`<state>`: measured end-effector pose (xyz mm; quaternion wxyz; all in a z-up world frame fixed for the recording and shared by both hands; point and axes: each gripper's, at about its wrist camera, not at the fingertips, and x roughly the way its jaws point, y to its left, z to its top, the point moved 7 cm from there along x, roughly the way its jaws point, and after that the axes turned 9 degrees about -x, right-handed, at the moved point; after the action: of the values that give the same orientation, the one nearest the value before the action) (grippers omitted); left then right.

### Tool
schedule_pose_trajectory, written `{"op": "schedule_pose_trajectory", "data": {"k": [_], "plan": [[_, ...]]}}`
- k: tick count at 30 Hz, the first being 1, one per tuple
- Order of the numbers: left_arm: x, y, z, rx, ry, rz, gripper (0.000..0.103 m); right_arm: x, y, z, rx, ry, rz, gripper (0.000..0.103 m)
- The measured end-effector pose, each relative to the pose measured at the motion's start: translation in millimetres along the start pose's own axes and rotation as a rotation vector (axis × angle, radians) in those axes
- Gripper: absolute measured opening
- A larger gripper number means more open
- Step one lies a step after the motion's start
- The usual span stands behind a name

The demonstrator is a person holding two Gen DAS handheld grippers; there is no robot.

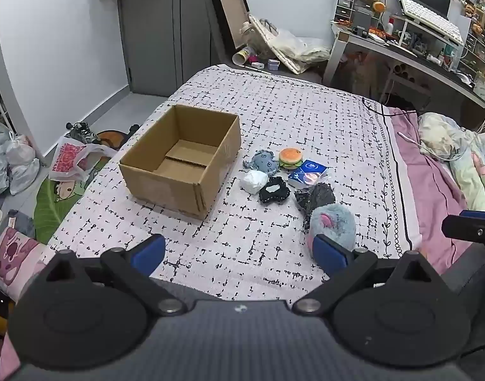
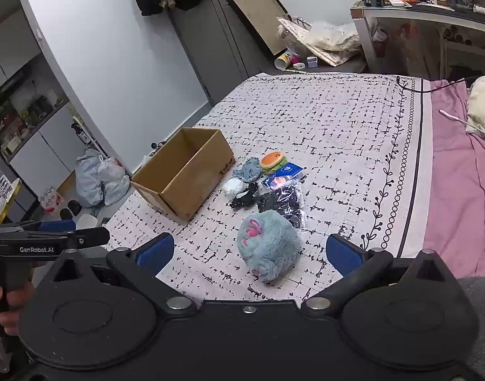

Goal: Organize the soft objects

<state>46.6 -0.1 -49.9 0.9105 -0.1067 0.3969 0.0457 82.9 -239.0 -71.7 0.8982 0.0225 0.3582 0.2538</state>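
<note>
Both grippers spread wide, nothing held or touched. Left gripper (image 1: 239,255) hangs over bare bedspread (image 1: 274,120), below the cardboard box (image 1: 182,158). Right gripper (image 2: 250,254) is also clear; the fluffy blue plush (image 2: 267,244) sits between its blue pads but beyond the tips, no contact. Box is empty; the soft items, burger toy (image 1: 291,157) and black pouch (image 1: 274,190) included, are clustered just right of it.

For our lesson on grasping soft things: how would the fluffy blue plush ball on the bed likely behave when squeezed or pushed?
The fluffy blue plush ball looks furry and stuffed, so it would probably squash and feel light. Being rounded, it may roll if nudged.
</note>
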Motion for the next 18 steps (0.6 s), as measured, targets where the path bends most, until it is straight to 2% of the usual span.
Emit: {"op": "schedule_pose_trajectory", "data": {"k": [18], "plan": [[-1.7, -6.4, -7.1, 0.006, 0.005, 0.003, 0.098, -0.7, 2.2, -1.5, -0.008, 0.009, -0.012, 0.103]]}}
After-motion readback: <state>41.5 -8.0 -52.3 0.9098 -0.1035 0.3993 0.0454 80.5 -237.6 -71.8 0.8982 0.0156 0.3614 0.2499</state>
